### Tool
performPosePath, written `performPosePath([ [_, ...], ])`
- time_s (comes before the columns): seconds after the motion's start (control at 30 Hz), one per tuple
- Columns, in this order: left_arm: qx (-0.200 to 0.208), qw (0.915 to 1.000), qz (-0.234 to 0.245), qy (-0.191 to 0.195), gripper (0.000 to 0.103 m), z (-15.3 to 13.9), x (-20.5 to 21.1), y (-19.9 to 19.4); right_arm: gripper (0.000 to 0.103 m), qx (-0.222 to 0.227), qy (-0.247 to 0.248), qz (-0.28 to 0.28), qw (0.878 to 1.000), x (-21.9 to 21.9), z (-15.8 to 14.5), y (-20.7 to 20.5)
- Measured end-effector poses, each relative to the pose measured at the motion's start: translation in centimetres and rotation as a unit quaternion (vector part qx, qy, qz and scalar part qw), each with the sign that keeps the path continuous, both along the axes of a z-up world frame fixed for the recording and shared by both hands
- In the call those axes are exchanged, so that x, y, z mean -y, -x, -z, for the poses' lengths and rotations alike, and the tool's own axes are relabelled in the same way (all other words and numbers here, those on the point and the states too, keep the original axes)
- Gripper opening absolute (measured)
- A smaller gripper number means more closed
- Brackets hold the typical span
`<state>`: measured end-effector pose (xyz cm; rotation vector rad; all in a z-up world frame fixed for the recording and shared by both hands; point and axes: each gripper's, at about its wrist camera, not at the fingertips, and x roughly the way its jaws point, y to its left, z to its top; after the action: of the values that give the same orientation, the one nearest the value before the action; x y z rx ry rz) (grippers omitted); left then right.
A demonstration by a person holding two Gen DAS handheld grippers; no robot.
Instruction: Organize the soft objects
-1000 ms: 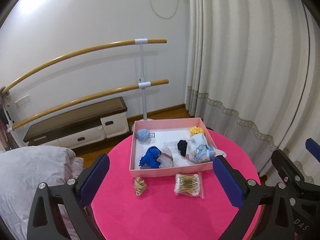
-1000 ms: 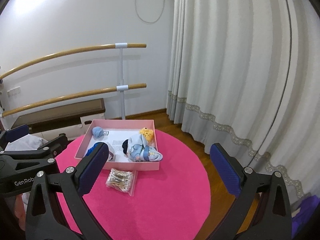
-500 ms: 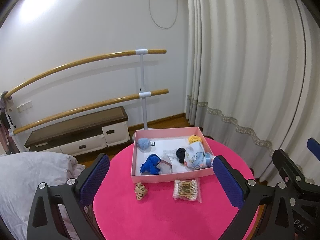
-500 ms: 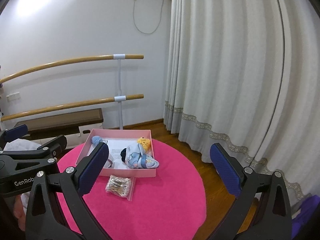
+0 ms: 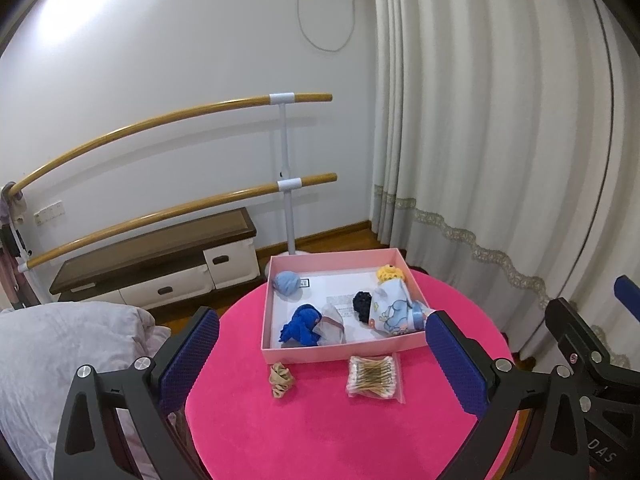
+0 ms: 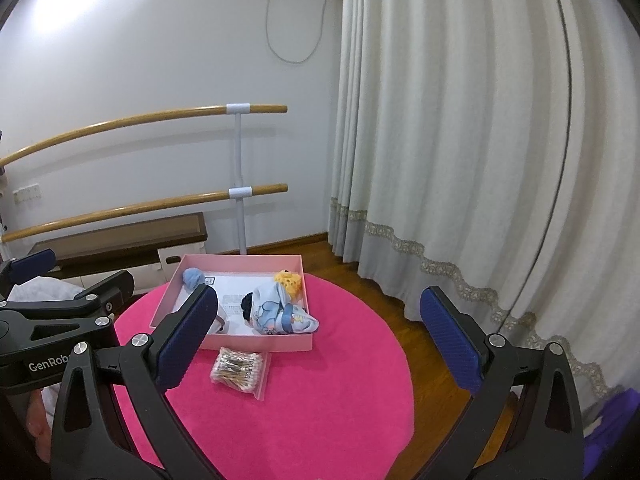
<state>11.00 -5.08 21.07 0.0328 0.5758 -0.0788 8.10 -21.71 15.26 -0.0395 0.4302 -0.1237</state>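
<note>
A pink box [image 5: 340, 354] [image 6: 256, 343] sits at the far side of a round pink table [image 5: 320, 432] [image 6: 320, 420]. It holds a light blue ball [image 5: 286, 283], a dark blue cloth [image 5: 302, 325], a clear pouch [image 5: 332, 324], a black piece [image 5: 362, 306], a yellow knit piece [image 5: 390, 273] and a printed baby garment [image 5: 394, 312] [image 6: 276, 312]. In front of the box lie a beige scrunchie [image 5: 280, 378] and a bag of cotton swabs [image 5: 373, 374] [image 6: 239, 370]. My left gripper [image 5: 322, 360] and right gripper [image 6: 320, 348] are open, empty, above the table's near side.
A curtain [image 5: 500, 140] hangs at the right. Two wooden wall bars [image 5: 160, 120] and a low bench with drawers [image 5: 160, 264] stand behind the table. Grey bedding [image 5: 60, 344] lies at the left. Wood floor [image 6: 420, 320] shows to the right of the table.
Both grippers have risen and tilted up, so the table and box sit lower and smaller in view. Nothing on the table has moved.
</note>
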Motion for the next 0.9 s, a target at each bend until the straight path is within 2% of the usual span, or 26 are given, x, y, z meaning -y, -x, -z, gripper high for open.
performPosePath([
  [0.33,-0.021,0.9998,-0.002,0.0,0.103,0.8,0.0,-1.7,0.102,-0.019,-0.003,-0.003,1.0,0.2,0.5,-1.5],
  [0.9,-0.091,0.9957,-0.017,0.001,0.103,3.9,-1.5,-6.9,0.102,-0.093,-0.012,-0.018,0.995,-1.1,4.3,-6.1],
])
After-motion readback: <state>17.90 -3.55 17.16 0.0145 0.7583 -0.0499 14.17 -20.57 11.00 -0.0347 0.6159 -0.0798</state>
